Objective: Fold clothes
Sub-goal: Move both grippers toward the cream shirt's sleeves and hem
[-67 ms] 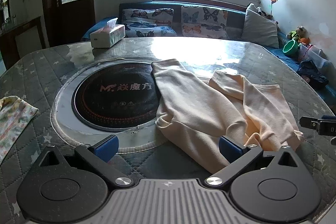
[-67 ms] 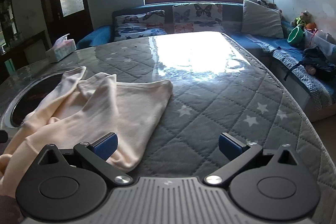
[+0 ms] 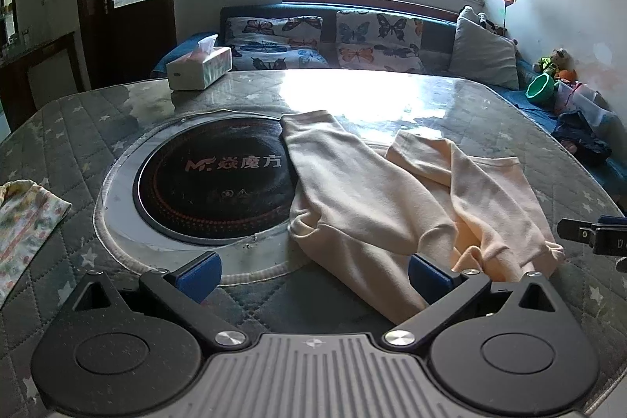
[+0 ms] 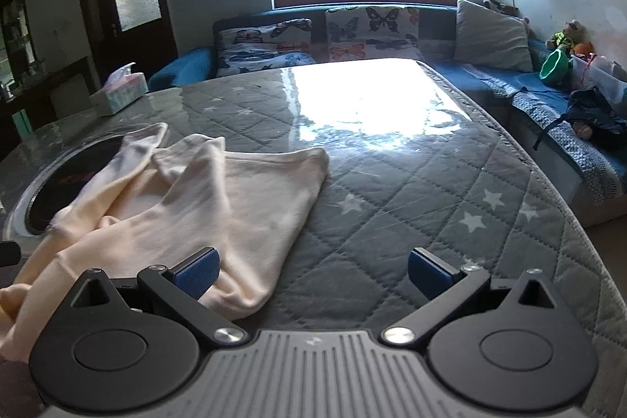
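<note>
Nothing has visibly shifted in the last instant: the cream garment (image 3: 376,206) lies rumpled (unfolded) just right of the round cooktop (image 3: 211,179), with left gripper (image 3: 313,271) and right gripper (image 4: 311,271) both spread wide, holding nothing, so folding hasn't begun.

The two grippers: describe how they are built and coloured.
The left gripper and right gripper look alike: ribbed grey centre body, black rounded side housings with round caps, black linkage arms on silver pivot screws, and blue ribbed finger pads. No cables or sleeves show.
</note>
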`<act>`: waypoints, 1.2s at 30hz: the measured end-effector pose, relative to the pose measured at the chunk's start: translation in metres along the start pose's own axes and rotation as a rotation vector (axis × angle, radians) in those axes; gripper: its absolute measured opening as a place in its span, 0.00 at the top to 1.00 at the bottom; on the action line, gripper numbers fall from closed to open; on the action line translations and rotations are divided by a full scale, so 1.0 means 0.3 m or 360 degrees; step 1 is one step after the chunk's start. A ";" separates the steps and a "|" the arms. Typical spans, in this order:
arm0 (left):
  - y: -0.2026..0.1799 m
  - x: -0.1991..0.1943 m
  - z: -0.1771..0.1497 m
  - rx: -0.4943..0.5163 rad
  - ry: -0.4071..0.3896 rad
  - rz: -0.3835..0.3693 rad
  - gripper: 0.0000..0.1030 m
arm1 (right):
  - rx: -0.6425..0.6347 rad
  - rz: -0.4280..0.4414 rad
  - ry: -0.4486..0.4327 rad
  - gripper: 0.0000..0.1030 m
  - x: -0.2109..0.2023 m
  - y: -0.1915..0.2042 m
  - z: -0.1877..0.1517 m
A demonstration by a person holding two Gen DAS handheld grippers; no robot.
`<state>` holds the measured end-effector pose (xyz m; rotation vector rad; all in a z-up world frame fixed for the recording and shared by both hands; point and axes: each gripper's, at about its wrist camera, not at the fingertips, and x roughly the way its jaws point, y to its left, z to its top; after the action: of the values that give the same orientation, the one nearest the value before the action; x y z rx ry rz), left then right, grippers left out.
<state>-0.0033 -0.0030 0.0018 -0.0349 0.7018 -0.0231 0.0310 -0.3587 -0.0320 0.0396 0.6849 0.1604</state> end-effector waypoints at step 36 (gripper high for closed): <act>-0.085 0.143 0.178 0.0083 0.0049 -0.0149 0.08 | -0.0046 0.0219 0.0027 0.00 0.009 0.143 0.062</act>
<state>0.0637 -0.0285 0.0157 -0.0174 0.7297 -0.1320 0.0390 -0.3156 -0.0156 0.0577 0.6966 0.3031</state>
